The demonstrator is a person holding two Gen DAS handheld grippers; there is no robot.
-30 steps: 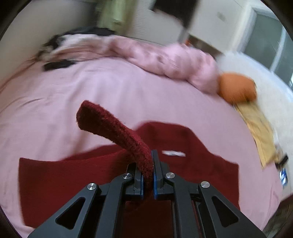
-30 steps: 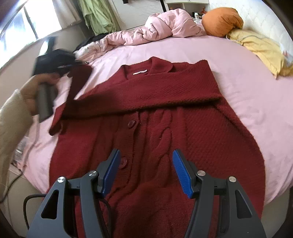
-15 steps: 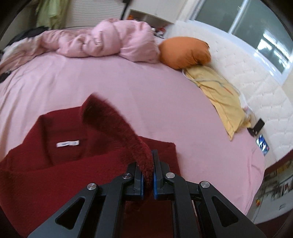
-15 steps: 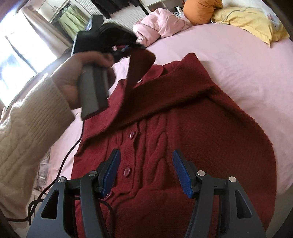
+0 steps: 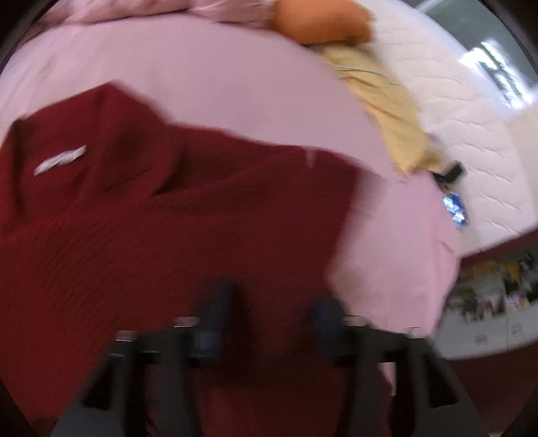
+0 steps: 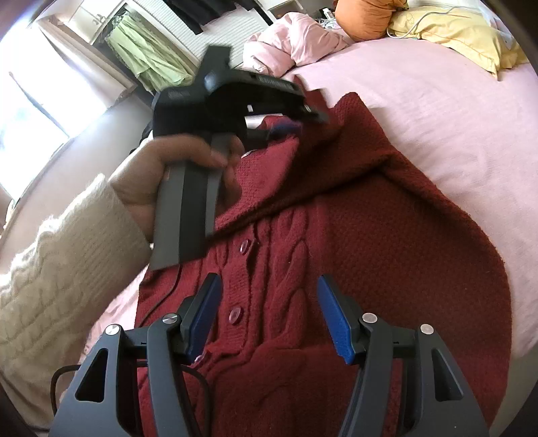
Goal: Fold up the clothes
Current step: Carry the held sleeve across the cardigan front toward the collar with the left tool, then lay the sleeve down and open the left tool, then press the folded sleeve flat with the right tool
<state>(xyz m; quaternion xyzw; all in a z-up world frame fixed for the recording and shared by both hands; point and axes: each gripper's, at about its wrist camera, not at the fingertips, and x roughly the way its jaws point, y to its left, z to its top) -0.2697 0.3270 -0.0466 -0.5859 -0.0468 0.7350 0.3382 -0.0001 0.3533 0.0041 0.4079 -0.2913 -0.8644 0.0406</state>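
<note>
The left wrist view, blurred, looks steeply down from close above the red cardigan (image 5: pixel 175 215) near its collar, toward the orange pillow (image 5: pixel 322 20). The right wrist view looks from the cardigan's hem end up along the bed (image 6: pixel 420 101), taking in the left hand (image 6: pixel 181 168). Both views share cardigan, pillow and pink sheet.

Dark red cable-knit cardigan (image 6: pixel 353 235) on a pink bed

It lies face up and flat, buttoned down the front with matching red buttons (image 6: pixel 244 245) between raised cable columns. One sleeve (image 6: pixel 336 174) is folded across the chest below the collar. A white label (image 5: pixel 60 159) shows inside the open neck, and the hem end reaches the near edge.
</note>
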